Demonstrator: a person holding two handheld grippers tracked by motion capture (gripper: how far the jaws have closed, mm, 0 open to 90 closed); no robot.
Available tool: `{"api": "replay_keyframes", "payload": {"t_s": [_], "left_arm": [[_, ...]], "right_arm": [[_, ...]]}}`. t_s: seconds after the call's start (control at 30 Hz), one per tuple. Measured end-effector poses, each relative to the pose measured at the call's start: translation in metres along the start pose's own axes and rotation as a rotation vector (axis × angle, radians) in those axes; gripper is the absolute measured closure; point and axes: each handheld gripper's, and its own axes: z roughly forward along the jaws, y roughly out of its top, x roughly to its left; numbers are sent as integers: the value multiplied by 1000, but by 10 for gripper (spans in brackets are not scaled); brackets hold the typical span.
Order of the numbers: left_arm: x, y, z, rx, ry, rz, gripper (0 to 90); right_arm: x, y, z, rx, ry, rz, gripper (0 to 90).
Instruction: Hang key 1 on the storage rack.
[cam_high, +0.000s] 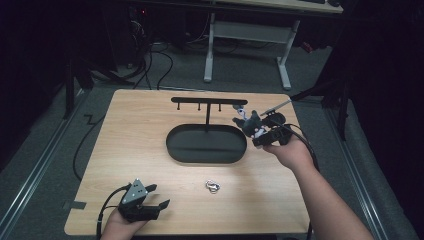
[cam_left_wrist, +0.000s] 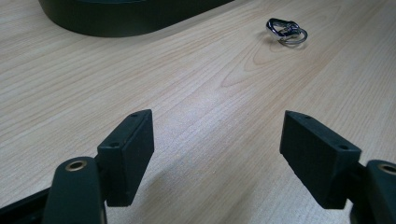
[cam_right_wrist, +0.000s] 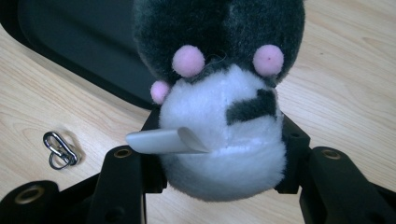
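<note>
Right hand-held gripper (cam_high: 256, 131) clamps a plush toy (cam_right_wrist: 219, 107) beside the black stand (cam_high: 206, 143); left hand-held gripper (cam_high: 152, 196) gapes empty near a carabiner (cam_high: 213, 186).

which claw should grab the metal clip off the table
Left. The left claw is open and empty, with the metal clip lying close by. The right claw is shut on the plush toy.

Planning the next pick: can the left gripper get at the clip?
Probably yes: the left gripper is open and empty, and only bare table lies between it and the clip.
</note>
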Motion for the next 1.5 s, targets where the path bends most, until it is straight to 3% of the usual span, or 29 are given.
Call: {"api": "replay_keyframes", "payload": {"t_s": [0.27,0.57,0.77,0.97,1.1,1.2,1.23,1.3,1.33,1.43,1.5], "left_arm": [[1,0,-1,-2,1,-1,268],[1,0,-1,-3,2,-1,268],[0,0,0,1,0,6,268],[-2,0,1,7,-4,13,275],[-4,2,1,0,-11,14,293],[-5,3,2,-2,-11,14,302],[-5,3,2,0,-15,12,308],[-6,3,2,-1,-16,12,310],[-6,4,2,3,-14,7,320],[-7,5,2,4,-10,0,339],[-9,5,2,4,-10,-7,358]], "right_arm": [[6,5,24,5,18,-10,485],[4,10,42,-6,17,29,460],[0,8,47,-17,6,41,366],[0,2,44,-33,18,46,360],[1,-11,37,-62,16,9,399],[3,-20,34,-92,34,9,421],[6,-31,34,-96,17,-21,426],[8,-35,35,-104,15,-32,430],[13,-49,38,-116,11,-54,431],[16,-61,40,-138,17,-47,428],[19,-85,45,-199,34,-42,424]]}}
